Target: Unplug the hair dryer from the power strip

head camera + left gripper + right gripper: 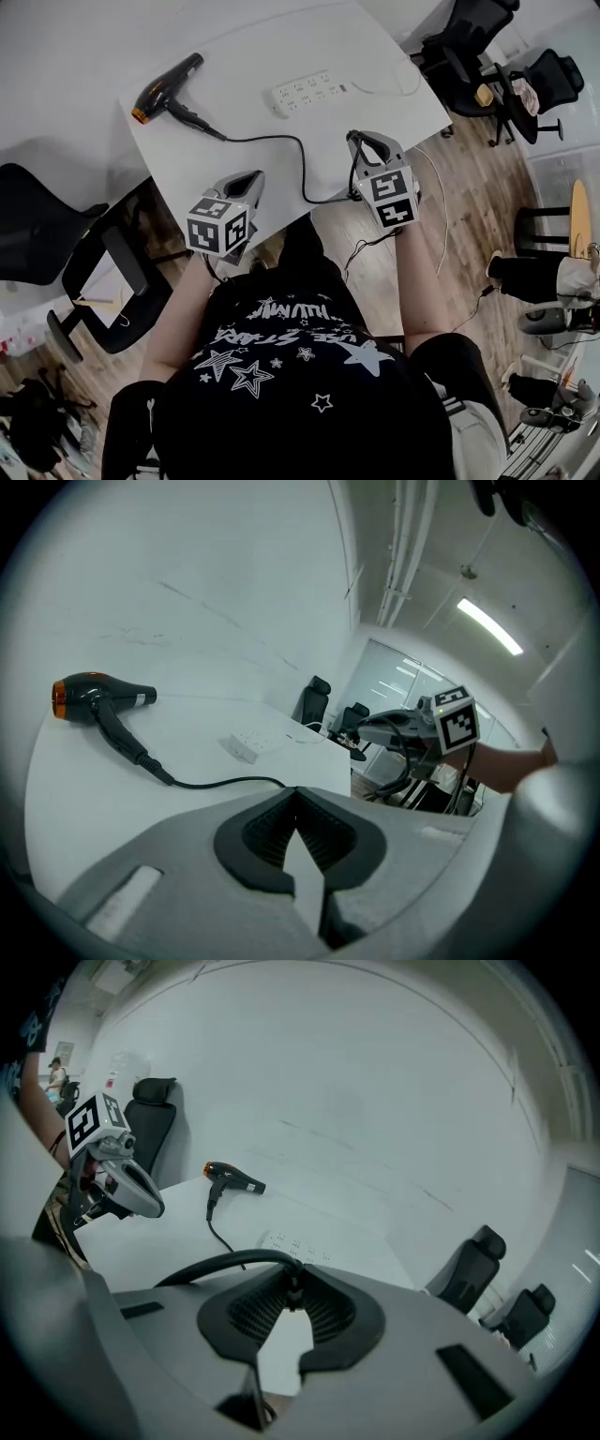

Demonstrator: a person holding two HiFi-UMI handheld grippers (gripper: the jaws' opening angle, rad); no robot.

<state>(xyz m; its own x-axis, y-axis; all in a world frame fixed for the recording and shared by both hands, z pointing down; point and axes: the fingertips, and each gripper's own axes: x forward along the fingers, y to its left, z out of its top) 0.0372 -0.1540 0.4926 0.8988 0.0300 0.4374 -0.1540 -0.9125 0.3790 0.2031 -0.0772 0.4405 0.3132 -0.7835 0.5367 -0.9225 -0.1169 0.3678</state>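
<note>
Black cord (281, 141) runs from the hair dryer (167, 89), which lies at the far left of the white surface (394, 84). It loops toward the near edge, then rises into the right gripper (367, 142). That gripper's jaws are closed on the cord's free end, apparently the plug, pinched at the tips. The power strip (309, 94) lies apart, beyond that gripper, with nothing in the sockets that show, so the unplugging looks done. The left gripper (246, 180) hovers at the near edge, jaws together at the tips and empty.

Step in hand, as judged: carry the freed end clear and set it down. Done well, the grip sits on the plug body rather than the cable. The slack is used so the dryer is not dragged, and the end is laid on the surface, not dropped over the edge.
</note>
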